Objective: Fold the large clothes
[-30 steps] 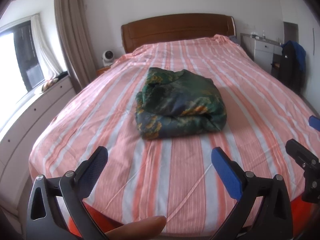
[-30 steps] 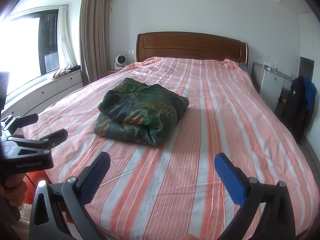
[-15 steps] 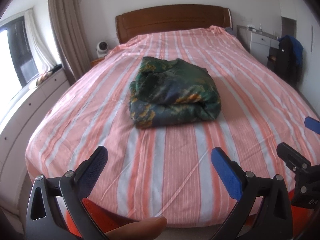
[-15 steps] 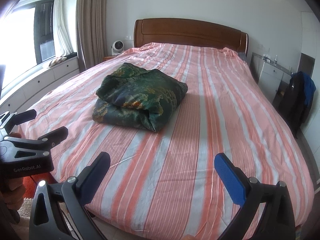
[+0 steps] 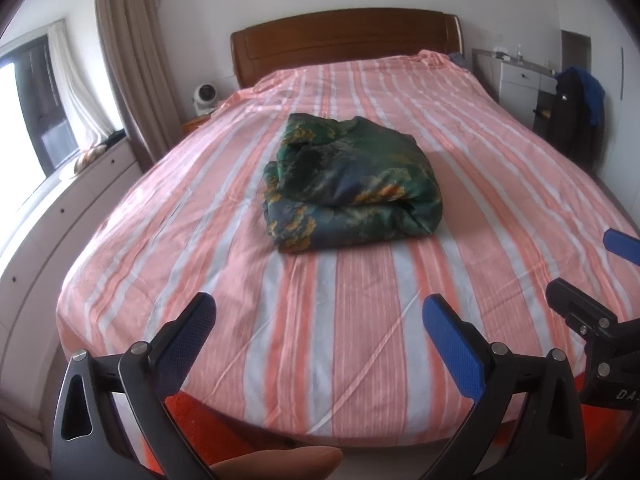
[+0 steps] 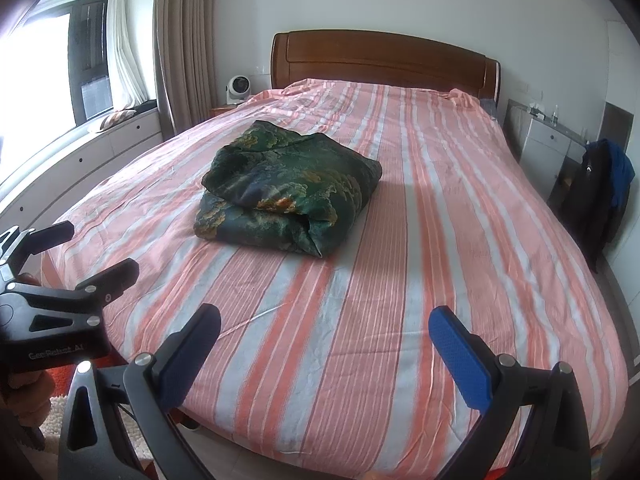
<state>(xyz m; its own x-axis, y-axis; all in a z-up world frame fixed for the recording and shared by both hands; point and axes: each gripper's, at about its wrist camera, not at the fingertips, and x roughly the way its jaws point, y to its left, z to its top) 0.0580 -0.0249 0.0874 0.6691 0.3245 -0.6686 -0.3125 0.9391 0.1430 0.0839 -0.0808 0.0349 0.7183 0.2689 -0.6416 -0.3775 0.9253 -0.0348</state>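
Garment (image 5: 352,188), a dark green printed piece, sits as a thick folded bundle near the middle of the striped bed (image 5: 360,340), at about 12 o'clock from both cameras and well apart from either tool. The left gripper (image 5: 320,326) hangs over the foot end with its jaws spread wide and nothing between them; the right gripper (image 6: 324,332) does likewise, its jaws equally wide and empty. Judging by how the bundle lies, folding looks largely done, so the main risk is undoing it. Its upper layer is puffed and sits loosely on the lower one, with an uneven edge toward 7 o'clock; a pinch that catches only that top layer would likely peel it open instead of lifting the stack. Slippery-looking fabric could also slide off itself if one side is raised before the other. A low approach might snag the bedsheet along with the cloth and drag both. The two tools hang near one another at the foot end, so crossing paths could knock them together.
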